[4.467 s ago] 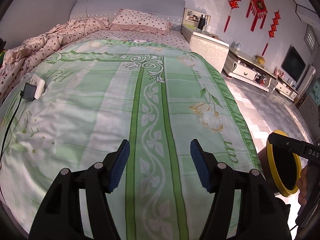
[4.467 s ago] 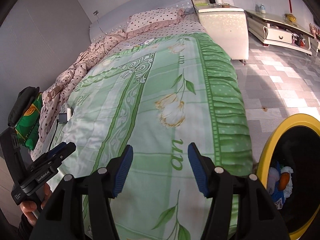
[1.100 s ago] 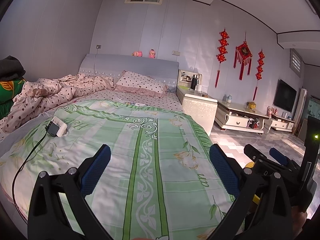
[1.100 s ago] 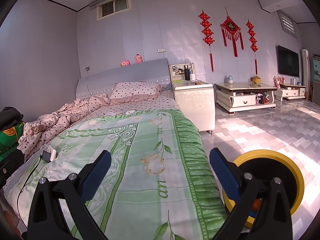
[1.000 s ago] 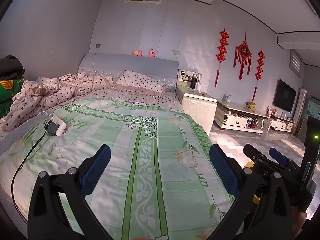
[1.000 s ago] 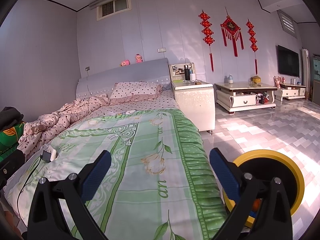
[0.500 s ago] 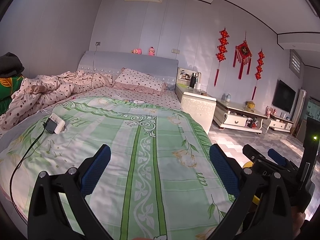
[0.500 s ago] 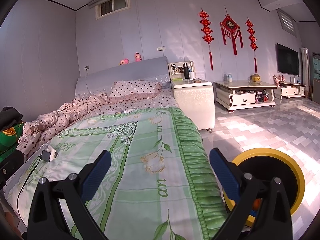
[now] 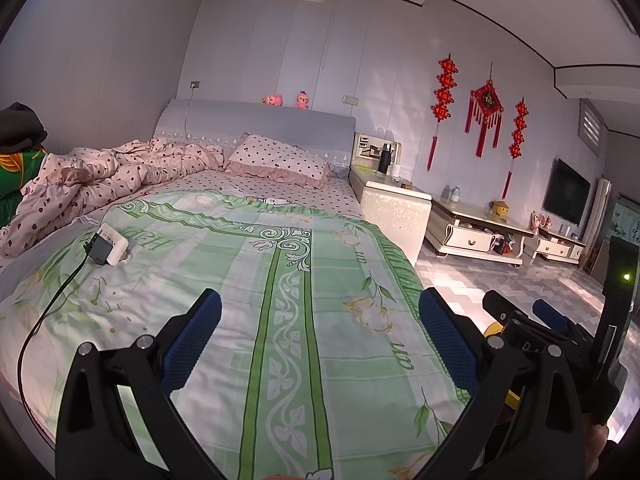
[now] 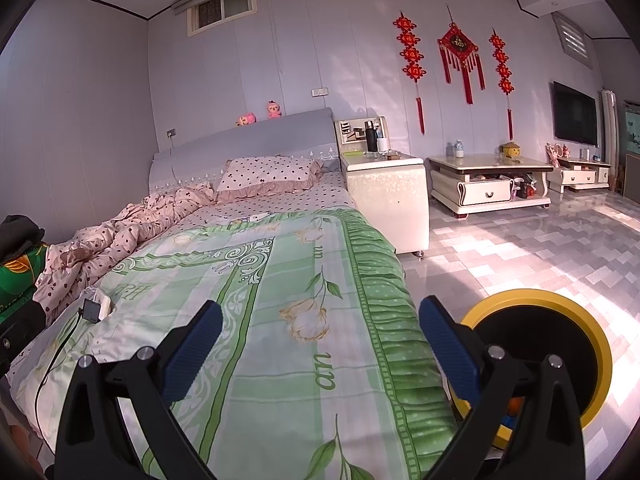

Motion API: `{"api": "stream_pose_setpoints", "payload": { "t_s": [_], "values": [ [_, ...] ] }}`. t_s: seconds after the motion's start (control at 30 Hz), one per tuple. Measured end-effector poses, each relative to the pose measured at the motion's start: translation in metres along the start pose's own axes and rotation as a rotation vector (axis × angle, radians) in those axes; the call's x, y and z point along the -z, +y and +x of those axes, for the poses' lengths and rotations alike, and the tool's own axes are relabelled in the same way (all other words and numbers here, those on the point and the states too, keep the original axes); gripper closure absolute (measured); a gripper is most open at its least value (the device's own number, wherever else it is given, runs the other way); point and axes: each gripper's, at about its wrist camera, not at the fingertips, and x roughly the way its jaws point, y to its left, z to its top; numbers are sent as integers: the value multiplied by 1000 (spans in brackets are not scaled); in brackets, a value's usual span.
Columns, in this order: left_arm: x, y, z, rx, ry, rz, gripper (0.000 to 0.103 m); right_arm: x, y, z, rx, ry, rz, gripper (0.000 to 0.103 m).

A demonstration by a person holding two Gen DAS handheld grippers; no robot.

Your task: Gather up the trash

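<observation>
Hovering over the near end of a green floral bedspread (image 9: 280, 280), the left gripper (image 9: 320, 344) and right gripper (image 10: 320, 344) gape wide, empty; a yellow-rimmed trash bin (image 10: 560, 300) sits on the floor, right.

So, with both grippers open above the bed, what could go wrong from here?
The white power strip with its black plug and thin black cable lying on the green floral bedspread could be snagged or mistaken for trash. The yellow-rimmed round bin stands close beside the bed; the right gripper might knock it.
</observation>
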Motion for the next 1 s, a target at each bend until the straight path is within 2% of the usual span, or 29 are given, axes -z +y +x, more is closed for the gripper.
{"api": "stream_pose_setpoints", "payload": {
  "t_s": [1.0],
  "values": [
    [4,1,4,8,10,-2,8,7,-4,5,1,23,10,8]
  ]
}}
